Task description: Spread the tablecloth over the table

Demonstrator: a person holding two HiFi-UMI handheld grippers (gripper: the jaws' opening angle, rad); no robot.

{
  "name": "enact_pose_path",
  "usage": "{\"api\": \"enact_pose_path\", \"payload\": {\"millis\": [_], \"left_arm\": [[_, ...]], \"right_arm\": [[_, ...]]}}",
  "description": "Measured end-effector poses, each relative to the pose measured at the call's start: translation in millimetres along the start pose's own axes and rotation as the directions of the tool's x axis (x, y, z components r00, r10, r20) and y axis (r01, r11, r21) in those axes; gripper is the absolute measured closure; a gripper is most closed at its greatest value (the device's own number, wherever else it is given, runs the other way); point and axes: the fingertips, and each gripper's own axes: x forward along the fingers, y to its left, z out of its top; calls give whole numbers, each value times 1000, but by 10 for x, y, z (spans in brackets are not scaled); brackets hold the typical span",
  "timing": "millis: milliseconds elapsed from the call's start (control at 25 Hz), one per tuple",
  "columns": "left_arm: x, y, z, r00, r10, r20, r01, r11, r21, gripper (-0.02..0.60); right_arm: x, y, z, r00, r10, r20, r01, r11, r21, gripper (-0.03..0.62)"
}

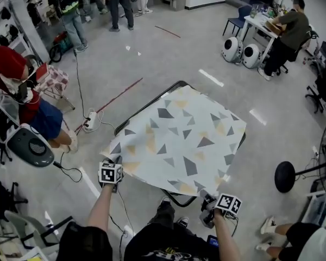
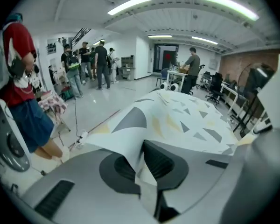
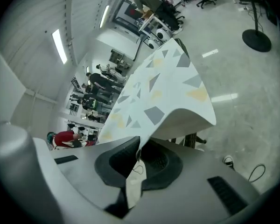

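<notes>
I hold both arms forward and a little apart. My left forearm runs straight ahead to the left gripper, which tips downward. Its jaws are pressed together on one near corner of the tablecloth, with a fold of the fabric pinched between them. My right forearm reaches ahead to the right gripper, also angled down and turned slightly inward. Its jaws are clamped on the other near corner.
</notes>
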Motion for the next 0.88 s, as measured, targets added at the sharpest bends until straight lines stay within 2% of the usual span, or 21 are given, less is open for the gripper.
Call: {"api": "enact_pose_path", "payload": {"millis": [80, 120, 240, 320, 440, 560, 600, 680, 720, 760, 800, 880], "left_arm": [[130, -37, -169, 1000, -4, -4, 4, 996, -89, 546], [194, -17, -217, 1000, -1, -5, 1, 994, -109, 546], [363, 204, -314, 999, -21, -49, 13, 988, -156, 528], [460, 278, -330, 996, -50, -71, 35, 980, -196, 517], [544, 289, -278, 996, -69, -62, 57, 984, -170, 522], [606, 320, -346, 995, -80, -64, 65, 977, -204, 522], [641, 304, -411, 994, -77, -79, 59, 977, -203, 520], [725, 231, -617, 985, -64, -162, 40, 989, -144, 507], [761, 180, -732, 975, -63, -215, 41, 993, -107, 404], [785, 130, -833, 964, -68, -258, 48, 995, -83, 275], [794, 92, -906, 957, -74, -281, 54, 995, -79, 231], [768, 57, -963, 957, -82, -280, 53, 992, -111, 225]], "right_arm": [[43, -51, 76, 1000, -20, 24, 21, 999, -41, 573], [66, -52, 121, 999, -15, 46, 18, 999, -46, 571], [142, -27, 93, 996, -2, 87, 3, 1000, -14, 571], [143, -64, -77, 997, -1, 71, -1, 1000, 23, 571], [149, -277, -569, 999, -32, -3, 32, 998, 60, 568], [227, -504, -949, 995, -101, -12, 102, 989, 105, 544], [244, -557, -992, 992, -123, 0, 122, 985, 124, 534], [250, -651, -1018, 983, -181, 7, 179, 978, 109, 503], [241, -694, -1014, 976, -219, 5, 218, 973, 76, 466], [221, -733, -999, 966, -260, 7, 260, 965, 38, 429], [188, -767, -970, 954, -301, 17, 301, 954, 6, 392], [77, -824, -874, 927, -370, 58, 372, 928, -16, 357]]}}
